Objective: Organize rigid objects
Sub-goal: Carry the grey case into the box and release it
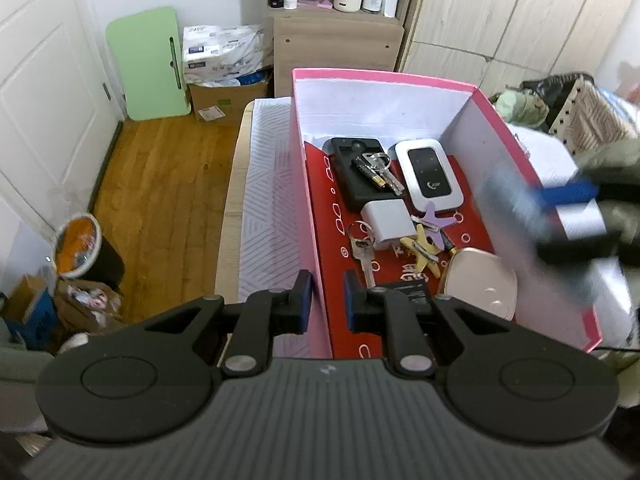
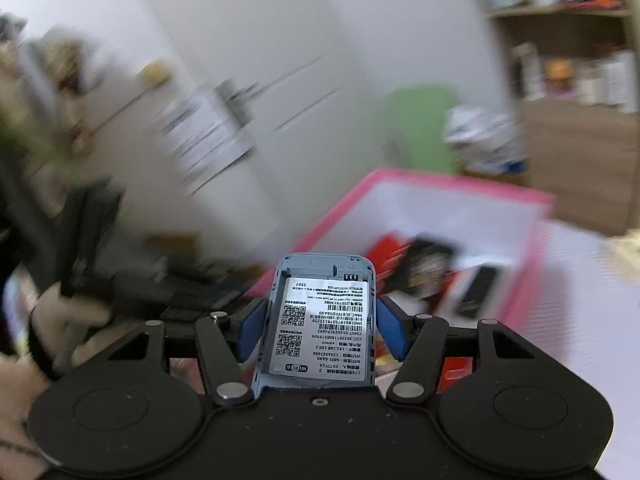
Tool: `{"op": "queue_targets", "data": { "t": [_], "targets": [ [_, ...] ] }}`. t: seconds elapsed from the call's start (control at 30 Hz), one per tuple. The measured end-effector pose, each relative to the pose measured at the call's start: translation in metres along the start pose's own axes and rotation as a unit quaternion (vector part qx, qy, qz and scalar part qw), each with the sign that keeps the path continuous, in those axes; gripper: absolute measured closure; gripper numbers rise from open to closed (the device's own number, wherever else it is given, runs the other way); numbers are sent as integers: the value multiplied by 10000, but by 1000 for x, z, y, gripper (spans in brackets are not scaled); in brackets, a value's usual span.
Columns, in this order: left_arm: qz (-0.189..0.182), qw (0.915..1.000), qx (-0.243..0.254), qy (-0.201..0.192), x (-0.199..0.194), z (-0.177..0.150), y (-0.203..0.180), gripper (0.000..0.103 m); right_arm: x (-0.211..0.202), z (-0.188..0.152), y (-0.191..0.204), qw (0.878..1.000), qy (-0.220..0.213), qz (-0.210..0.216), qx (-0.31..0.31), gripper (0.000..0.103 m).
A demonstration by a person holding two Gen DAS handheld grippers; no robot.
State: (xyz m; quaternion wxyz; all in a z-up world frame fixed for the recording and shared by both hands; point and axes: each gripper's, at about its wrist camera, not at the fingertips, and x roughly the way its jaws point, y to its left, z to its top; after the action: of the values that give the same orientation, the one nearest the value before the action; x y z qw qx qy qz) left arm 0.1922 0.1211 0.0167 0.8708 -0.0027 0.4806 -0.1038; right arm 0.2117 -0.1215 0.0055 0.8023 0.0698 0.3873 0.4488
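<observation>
I see the pink box (image 1: pixel 384 80) on the table, its left wall (image 1: pixel 310 216) pinched between my left gripper (image 1: pixel 327 300) pads. Inside, on the red liner (image 1: pixel 320 200): a black case (image 1: pixel 352 184) with keys (image 1: pixel 376 170) on it at the far end, a white router (image 1: pixel 428 174) beside that, a white charger (image 1: pixel 386 224) nearer, a round tin (image 1: pixel 480 284) at the near right. Smaller bits: a single key (image 1: pixel 364 254), and purple (image 1: pixel 434 218) and yellow clips (image 1: pixel 424 250). My right gripper (image 2: pixel 316 330) is clamped on a grey router shell (image 2: pixel 320 320), label side up, held off the box's corner. That view is blurred.
</observation>
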Motion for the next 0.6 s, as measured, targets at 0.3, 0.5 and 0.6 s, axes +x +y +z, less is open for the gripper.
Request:
{"op": "queue_targets", "data": {
  "t": [0.3, 0.5, 0.6],
  "targets": [
    [-39, 10000, 6, -31, -2, 0, 1, 89, 65, -7, 18, 9925, 1173, -223, -272, 38],
    [-59, 10000, -68, -37, -2, 0, 1, 89, 84, -6, 5, 9870, 1503, -490, 301, 34],
    [-96, 9999, -128, -39, -2, 0, 4, 89, 62, 7, -21, 9870, 1124, 2, 1145, 31]
  ]
}}
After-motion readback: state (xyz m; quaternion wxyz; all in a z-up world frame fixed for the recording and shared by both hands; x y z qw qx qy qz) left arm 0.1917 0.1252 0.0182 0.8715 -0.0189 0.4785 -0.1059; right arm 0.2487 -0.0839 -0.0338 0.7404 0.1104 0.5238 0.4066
